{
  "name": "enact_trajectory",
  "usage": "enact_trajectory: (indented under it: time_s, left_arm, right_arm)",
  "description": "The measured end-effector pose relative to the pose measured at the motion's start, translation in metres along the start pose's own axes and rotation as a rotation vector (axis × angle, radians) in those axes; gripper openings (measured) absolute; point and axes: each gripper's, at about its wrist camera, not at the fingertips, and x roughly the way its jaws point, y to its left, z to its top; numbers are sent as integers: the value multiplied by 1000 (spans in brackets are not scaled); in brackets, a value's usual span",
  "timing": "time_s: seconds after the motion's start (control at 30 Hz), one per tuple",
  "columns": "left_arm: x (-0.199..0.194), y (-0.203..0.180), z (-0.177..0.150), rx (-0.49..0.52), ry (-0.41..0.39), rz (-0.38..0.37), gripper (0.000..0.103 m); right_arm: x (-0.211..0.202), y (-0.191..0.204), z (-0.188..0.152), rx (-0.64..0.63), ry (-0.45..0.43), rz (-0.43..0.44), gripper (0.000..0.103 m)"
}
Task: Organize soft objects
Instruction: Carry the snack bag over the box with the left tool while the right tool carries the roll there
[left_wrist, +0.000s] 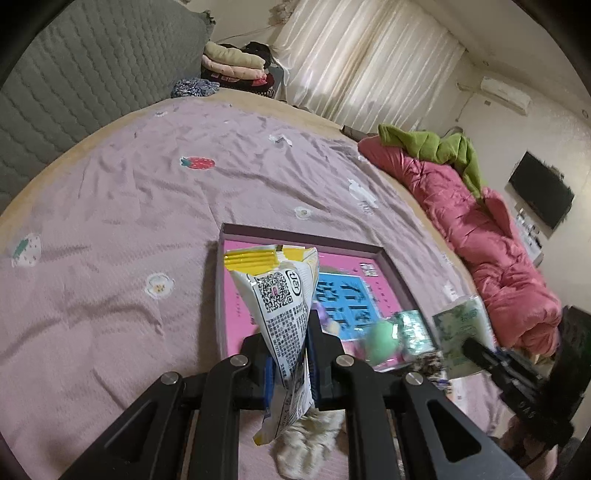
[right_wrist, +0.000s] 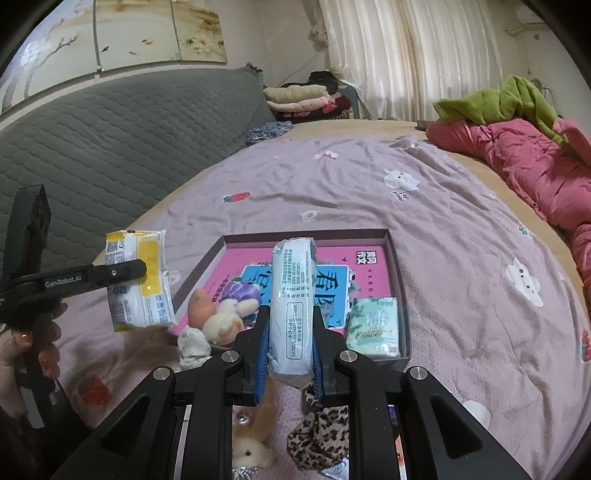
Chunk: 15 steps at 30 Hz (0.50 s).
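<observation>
We should carry both packs over the box (right_wrist: 397, 258) on the bed (right_wrist: 461, 236) and lower each flat onto bare floor before letting go: our left gripper (left_wrist: 288, 354) is clamped on the yellow tissue pack (left_wrist: 282, 295) above the box's near-left corner, our right gripper (right_wrist: 290, 343) on the white tissue pack (right_wrist: 293, 295) over its near edge. Legible writing: "Flower" on the green pack (right_wrist: 375, 326) in the near-right corner, "GenRobot.AI" on the left gripper's finger.

We read "GenRobot.AI" in white on the left gripper (right_wrist: 127, 272)'s arm. The green tissue pack (right_wrist: 373, 327) in the box's near right corner says "Flower". A small "Top Dog" sits under a white dog on the sheet (right_wrist: 400, 197). The yellow pack (left_wrist: 280, 295) carries a QR code; its fine print, like the white pack (right_wrist: 293, 306)'s, is too small to read.
</observation>
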Motion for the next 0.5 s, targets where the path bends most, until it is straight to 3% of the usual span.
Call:
enact_trajectory:
  time_s: [0.5]
  left_arm:
    - [37,2,-4,66,52,20,14]
  right_arm:
    - [22,-13,5,40,9,-26,19]
